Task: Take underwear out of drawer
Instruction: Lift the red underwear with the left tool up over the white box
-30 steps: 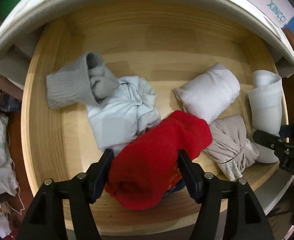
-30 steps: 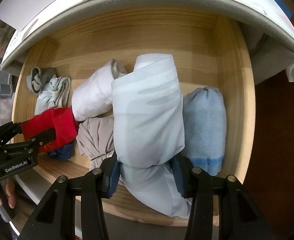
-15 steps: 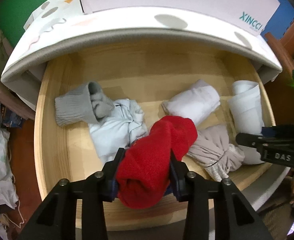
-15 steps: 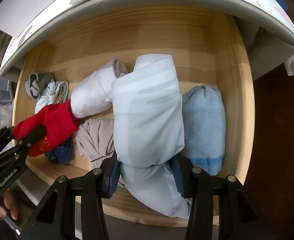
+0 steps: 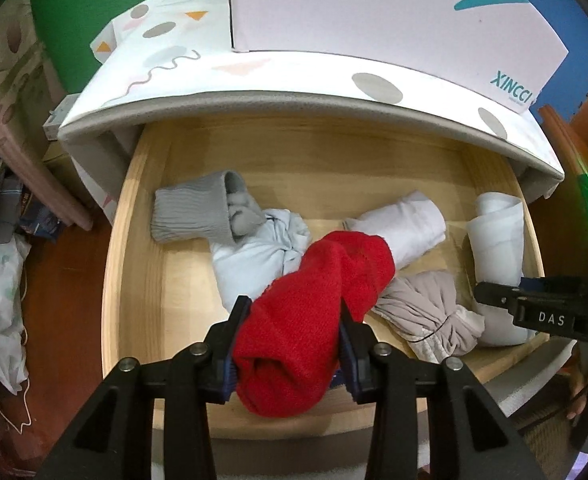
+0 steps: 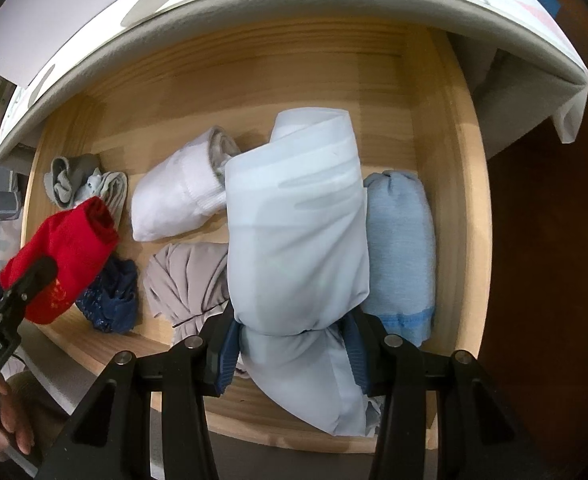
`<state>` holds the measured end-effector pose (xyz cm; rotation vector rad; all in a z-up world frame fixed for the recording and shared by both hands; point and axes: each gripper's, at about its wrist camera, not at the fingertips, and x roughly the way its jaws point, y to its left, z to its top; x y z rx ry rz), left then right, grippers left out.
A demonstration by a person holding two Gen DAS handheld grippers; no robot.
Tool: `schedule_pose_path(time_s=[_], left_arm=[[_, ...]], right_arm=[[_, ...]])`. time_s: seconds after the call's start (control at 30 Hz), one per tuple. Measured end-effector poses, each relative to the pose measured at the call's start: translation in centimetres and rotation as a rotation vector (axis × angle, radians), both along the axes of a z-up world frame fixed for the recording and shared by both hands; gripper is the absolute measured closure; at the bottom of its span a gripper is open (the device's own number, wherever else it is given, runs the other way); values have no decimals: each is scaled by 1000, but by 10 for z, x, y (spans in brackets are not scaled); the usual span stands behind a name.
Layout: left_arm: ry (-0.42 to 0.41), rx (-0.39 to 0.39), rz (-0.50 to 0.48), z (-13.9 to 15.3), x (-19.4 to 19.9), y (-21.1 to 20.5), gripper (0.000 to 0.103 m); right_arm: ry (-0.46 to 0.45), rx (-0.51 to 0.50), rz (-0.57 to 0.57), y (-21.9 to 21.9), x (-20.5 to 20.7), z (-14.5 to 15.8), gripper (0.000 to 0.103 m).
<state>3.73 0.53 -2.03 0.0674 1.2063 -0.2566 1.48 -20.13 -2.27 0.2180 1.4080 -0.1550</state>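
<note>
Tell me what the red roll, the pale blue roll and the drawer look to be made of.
Red roll: fuzzy knit, probably fleece or terry; nubby matte surface. Pale blue roll: thin smooth fabric, slightly sheer with a soft sheen, maybe synthetic. Drawer: light wood with visible grain, matte.

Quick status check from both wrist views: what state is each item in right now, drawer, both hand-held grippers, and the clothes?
Drawer: pulled open.
Left hand-held gripper: shut on the red roll, jaws have just been closing.
Red roll: gripped, raised off the dark blue piece.
Right hand-held gripper: shut on the pale blue roll.
Pale blue roll: rolled, pinched near its lower end.
White roll: rolled, lying untouched.
Grey sock: folded over, untouched.
</note>
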Motion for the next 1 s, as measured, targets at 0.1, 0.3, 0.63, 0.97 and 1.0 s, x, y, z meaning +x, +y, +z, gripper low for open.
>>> schedule_pose_path(time_s=[0.1,0.3,0.63,0.97,1.0], left_arm=[[-7,-3,18,3,-6,6,63],[-23,-24,56,9,-10,21,63],[-26,-34,88,20,-12,35,63],[-86,-68,98,61,-8,51,63],[-94,-73,97,67,-7,53,63]], right_arm=[[-1,-5,-1,-1,-1,1,61],[1,-14,-13,-3,-2,2,61],[0,-14,-15,-3,-2,2,61],[-3,-8,-18,-7,-3,3,61],[-3,-6,-17,-7,-4,3,61]])
